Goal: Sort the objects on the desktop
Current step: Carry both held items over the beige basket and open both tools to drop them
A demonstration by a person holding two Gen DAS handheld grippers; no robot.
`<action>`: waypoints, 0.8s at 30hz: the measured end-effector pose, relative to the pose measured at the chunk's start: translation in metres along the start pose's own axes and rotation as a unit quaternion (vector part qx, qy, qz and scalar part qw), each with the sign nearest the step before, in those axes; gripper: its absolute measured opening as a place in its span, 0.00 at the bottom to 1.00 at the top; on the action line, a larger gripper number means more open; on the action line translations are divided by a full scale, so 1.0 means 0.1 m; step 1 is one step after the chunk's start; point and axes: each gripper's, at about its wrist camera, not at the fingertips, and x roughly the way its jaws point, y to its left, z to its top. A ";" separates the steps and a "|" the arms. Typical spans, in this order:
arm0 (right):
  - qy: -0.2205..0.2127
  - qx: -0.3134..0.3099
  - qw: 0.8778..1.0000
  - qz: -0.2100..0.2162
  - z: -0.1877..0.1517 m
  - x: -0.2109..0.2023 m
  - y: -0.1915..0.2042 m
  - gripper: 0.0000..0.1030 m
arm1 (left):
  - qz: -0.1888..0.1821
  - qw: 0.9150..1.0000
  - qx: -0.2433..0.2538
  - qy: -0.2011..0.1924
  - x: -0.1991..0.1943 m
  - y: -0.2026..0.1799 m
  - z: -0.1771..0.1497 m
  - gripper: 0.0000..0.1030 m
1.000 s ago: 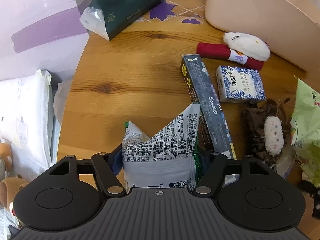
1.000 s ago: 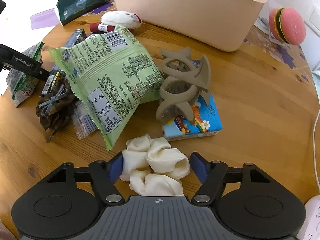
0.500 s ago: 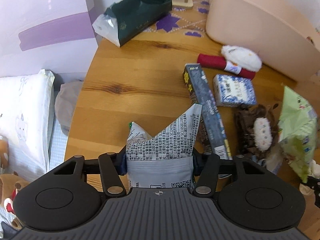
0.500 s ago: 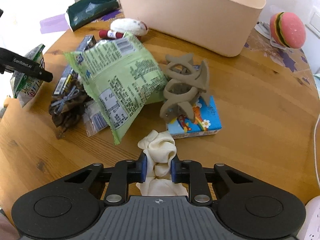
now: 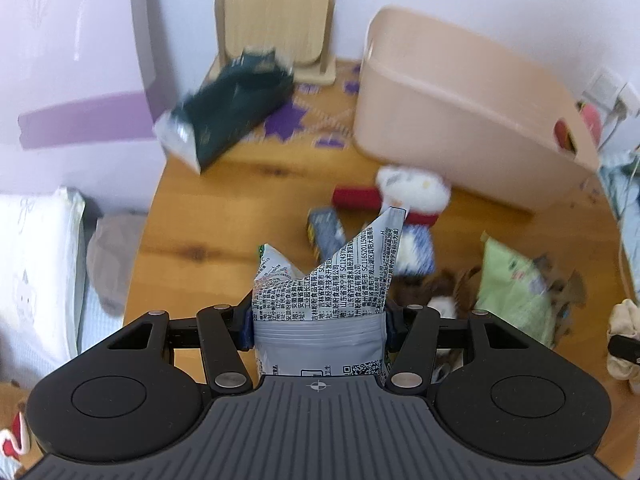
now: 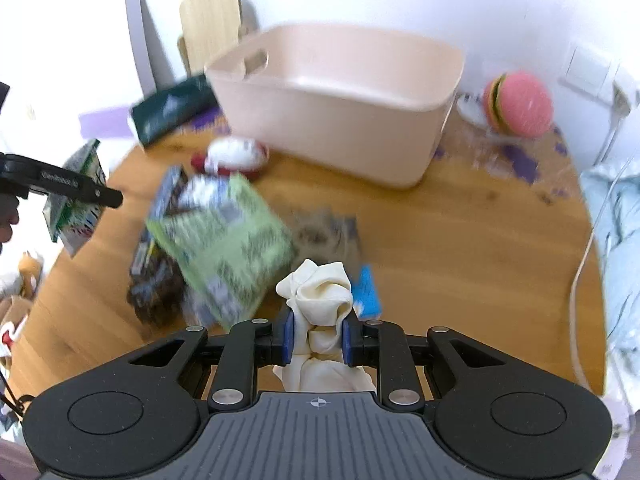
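Observation:
My left gripper [image 5: 318, 326] is shut on a silver snack packet [image 5: 320, 300] with printed text and holds it up above the round wooden table [image 5: 224, 208]. It also shows in the right wrist view [image 6: 74, 208] at the far left. My right gripper [image 6: 318, 340] is shut on a cream scrunchie [image 6: 316, 292], lifted off the table. The pink storage bin [image 6: 340, 92] stands open at the back of the table; it also shows in the left wrist view [image 5: 460, 108].
On the table lie a green snack bag [image 6: 224, 240], a brown hair bow [image 6: 156, 292], a blue card box [image 6: 368, 292], a white plush with a red tube [image 5: 412, 188], and a dark green tissue pack [image 5: 236, 108]. A burger toy [image 6: 516, 104] stands right.
Both grippers have risen and tilted up with their loads. The right gripper shut on the scrunchie and lifted it; the left lifted the snack packet. The bin's inside now shows.

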 end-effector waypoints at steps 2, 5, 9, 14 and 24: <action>-0.017 -0.007 1.000 -0.008 0.08 -0.09 -0.01 0.20 | -0.003 1.000 0.009 -0.018 -0.08 -0.05 0.11 0.54; -0.039 -0.005 0.999 -0.004 0.22 -0.21 -0.04 0.20 | -0.014 0.999 0.019 -0.043 -0.21 -0.11 0.31 0.54; -0.070 -0.015 0.997 -0.009 0.40 -0.34 -0.03 0.20 | -0.028 0.997 0.017 -0.073 -0.34 -0.15 0.61 0.54; -0.099 -0.021 0.995 -0.013 0.66 -0.39 -0.03 0.20 | -0.031 0.993 0.028 -0.106 -0.41 -0.25 0.91 0.54; -0.141 -0.051 0.988 -0.048 1.22 -0.23 -0.09 0.20 | -0.051 0.987 0.045 -0.144 -0.36 -0.55 1.37 0.54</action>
